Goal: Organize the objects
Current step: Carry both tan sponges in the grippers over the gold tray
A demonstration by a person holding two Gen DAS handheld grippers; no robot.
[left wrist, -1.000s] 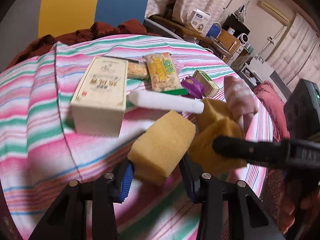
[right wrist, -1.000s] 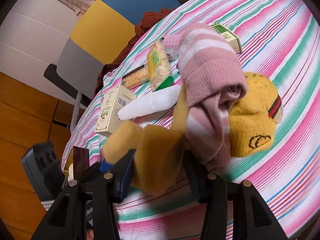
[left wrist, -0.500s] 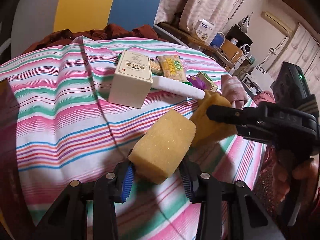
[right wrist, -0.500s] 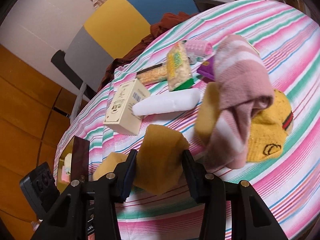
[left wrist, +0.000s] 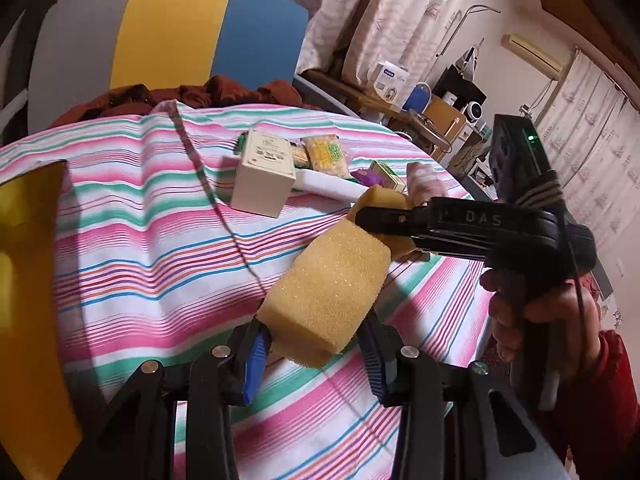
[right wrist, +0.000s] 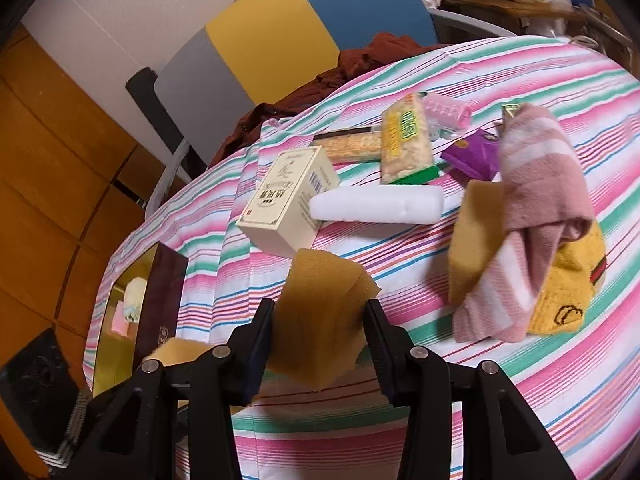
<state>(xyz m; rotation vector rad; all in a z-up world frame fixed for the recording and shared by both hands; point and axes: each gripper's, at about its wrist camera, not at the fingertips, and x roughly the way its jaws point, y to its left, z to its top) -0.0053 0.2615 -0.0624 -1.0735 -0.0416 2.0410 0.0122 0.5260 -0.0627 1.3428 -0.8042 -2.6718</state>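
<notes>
My left tongs [left wrist: 316,354], black with blue pads, gripped a yellow sponge [left wrist: 328,296]. Beyond them I saw a cream box [left wrist: 264,178] on the worktop's pink, green and white striped cloth [left wrist: 140,240]; a pink-and-white striped sock [right wrist: 532,216] lay right of my right tongs.

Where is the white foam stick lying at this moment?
In the right wrist view the white foam stick lies flat on the striped cloth, one end against the cream box, with the snack packet just behind it.

Both sponges [left wrist: 328,296] [right wrist: 320,312] lifted back from sock pile [right wrist: 528,240].
</notes>
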